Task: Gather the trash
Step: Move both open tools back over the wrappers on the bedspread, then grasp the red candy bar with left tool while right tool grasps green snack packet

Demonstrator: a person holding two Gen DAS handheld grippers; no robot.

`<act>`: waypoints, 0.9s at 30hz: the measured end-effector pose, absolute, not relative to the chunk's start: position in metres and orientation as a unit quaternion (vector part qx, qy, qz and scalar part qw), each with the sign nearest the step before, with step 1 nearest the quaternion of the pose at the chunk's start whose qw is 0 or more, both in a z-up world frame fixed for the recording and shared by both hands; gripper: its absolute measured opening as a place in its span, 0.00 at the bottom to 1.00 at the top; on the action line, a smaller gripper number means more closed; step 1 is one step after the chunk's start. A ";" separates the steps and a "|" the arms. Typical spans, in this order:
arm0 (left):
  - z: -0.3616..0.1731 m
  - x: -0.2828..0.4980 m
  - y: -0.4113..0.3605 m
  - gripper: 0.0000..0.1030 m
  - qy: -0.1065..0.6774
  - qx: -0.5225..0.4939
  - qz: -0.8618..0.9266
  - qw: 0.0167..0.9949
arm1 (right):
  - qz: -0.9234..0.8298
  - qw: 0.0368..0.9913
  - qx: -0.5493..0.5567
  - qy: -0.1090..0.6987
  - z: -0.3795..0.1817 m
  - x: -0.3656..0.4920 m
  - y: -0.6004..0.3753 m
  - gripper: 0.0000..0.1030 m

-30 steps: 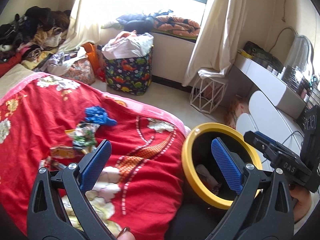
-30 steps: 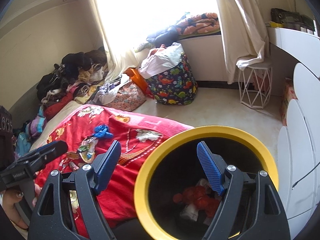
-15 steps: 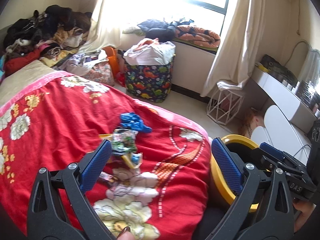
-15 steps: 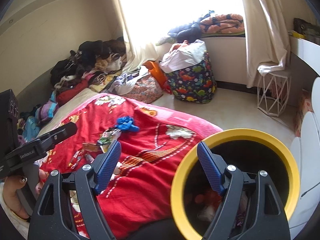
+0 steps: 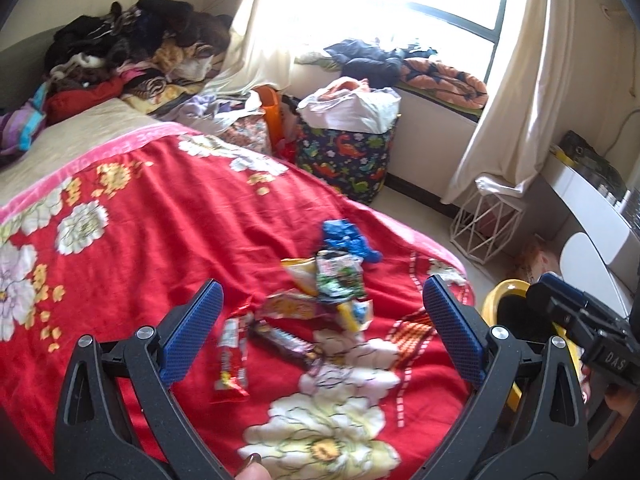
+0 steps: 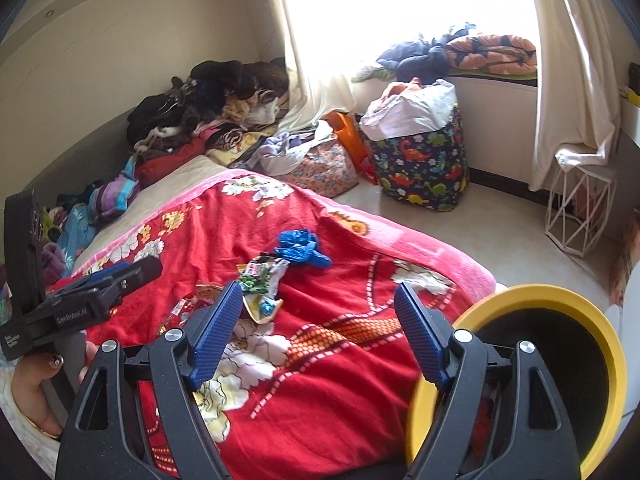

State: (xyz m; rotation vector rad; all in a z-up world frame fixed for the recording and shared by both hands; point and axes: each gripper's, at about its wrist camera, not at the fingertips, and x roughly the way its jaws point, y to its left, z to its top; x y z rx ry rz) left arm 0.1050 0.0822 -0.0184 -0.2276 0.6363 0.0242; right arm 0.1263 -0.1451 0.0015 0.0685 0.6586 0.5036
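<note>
Several snack wrappers lie on the red flowered blanket [image 5: 152,232]: a crumpled blue wrapper [image 5: 348,238], a green-and-white packet [image 5: 340,276], a red packet [image 5: 231,354] and a dark bar wrapper [image 5: 286,342]. My left gripper [image 5: 320,320] is open and empty just above the wrappers. My right gripper [image 6: 318,328] is open and empty over the blanket, between the wrappers [image 6: 260,276] and the bin. The yellow-rimmed black bin [image 6: 560,360] stands at the bed's right edge, with trash inside; it also shows in the left wrist view [image 5: 500,304].
A dinosaur-print laundry bag [image 6: 420,164] stands on the floor by the window. A white wire stool [image 6: 576,212] stands near the curtain. Clothes [image 5: 132,48] are piled at the bed's far end. White furniture [image 5: 588,208] lines the right wall.
Both grippers have swung left, away from the bin's mouth and over the blanket. The wrappers are now between the left gripper's fingers in view. Both stay open.
</note>
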 end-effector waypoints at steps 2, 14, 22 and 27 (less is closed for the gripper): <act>-0.023 0.103 0.091 0.89 0.316 -0.117 0.020 0.941 | 0.252 0.912 0.032 0.322 0.000 0.130 -0.139 0.74; -0.056 0.101 0.123 0.89 0.350 -0.146 0.038 0.924 | 0.286 0.890 0.025 0.355 -0.022 0.166 -0.084 0.65; -0.079 0.103 0.128 0.74 0.376 -0.166 0.030 0.911 | 0.294 0.872 0.023 0.391 -0.049 0.195 -0.057 0.50; -0.089 0.104 0.126 0.68 0.387 -0.172 0.028 0.905 | 0.293 0.860 0.028 0.416 -0.068 0.211 -0.043 0.42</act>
